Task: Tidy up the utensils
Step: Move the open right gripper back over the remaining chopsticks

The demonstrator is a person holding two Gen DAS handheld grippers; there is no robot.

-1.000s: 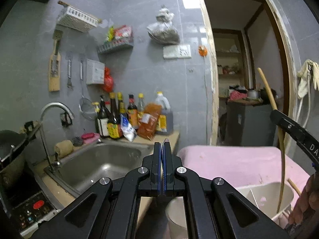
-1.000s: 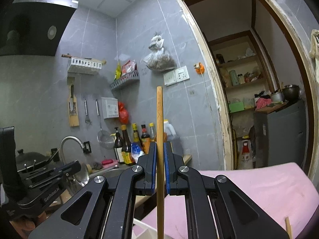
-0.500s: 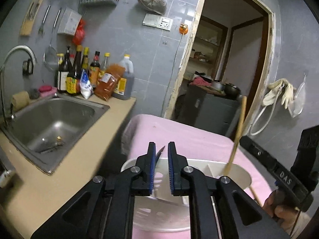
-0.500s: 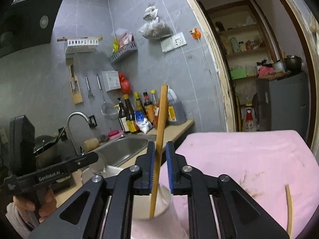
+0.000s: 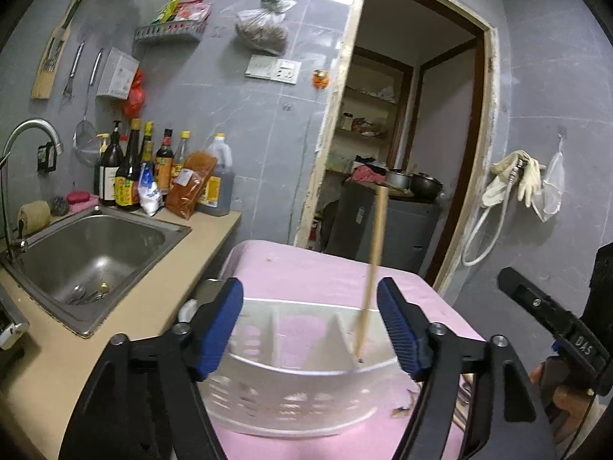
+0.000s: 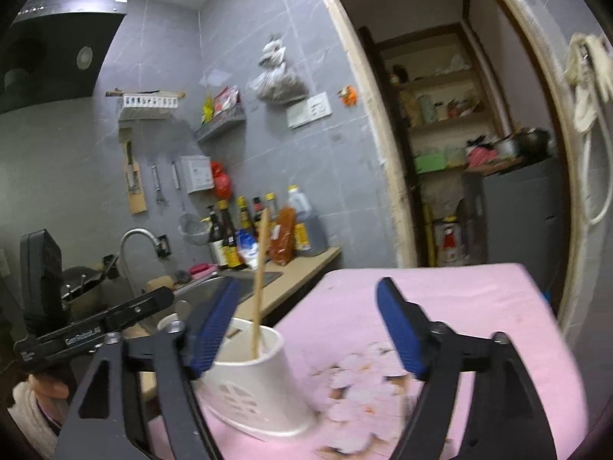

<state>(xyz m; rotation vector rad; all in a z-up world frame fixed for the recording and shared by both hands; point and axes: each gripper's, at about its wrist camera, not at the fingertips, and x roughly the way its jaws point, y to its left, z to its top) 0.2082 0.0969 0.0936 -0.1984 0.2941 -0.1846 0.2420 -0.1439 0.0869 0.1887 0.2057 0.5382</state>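
Note:
A white slotted utensil caddy (image 5: 291, 395) stands on the pink cloth table (image 5: 306, 272). A wooden chopstick (image 5: 371, 268) stands upright in its right compartment; it also shows in the right wrist view (image 6: 258, 280), inside the caddy (image 6: 260, 391). My left gripper (image 5: 310, 326) is open and empty, its blue pads on either side of the caddy's near rim. My right gripper (image 6: 306, 329) is open and empty, just right of the caddy. More utensils (image 5: 461, 395) lie at the caddy's right, mostly hidden.
A steel sink (image 5: 92, 245) with cutlery in it is set in the beige counter (image 5: 161, 299) to the left. Sauce bottles (image 5: 153, 176) line the wall. A doorway (image 5: 398, 153) opens behind the table. Scraps lie on the cloth (image 6: 356, 375).
Both grippers opened wide. The right gripper let go of the chopstick, which now stands in the caddy. The left gripper's knife-like piece is gone from between its pads.

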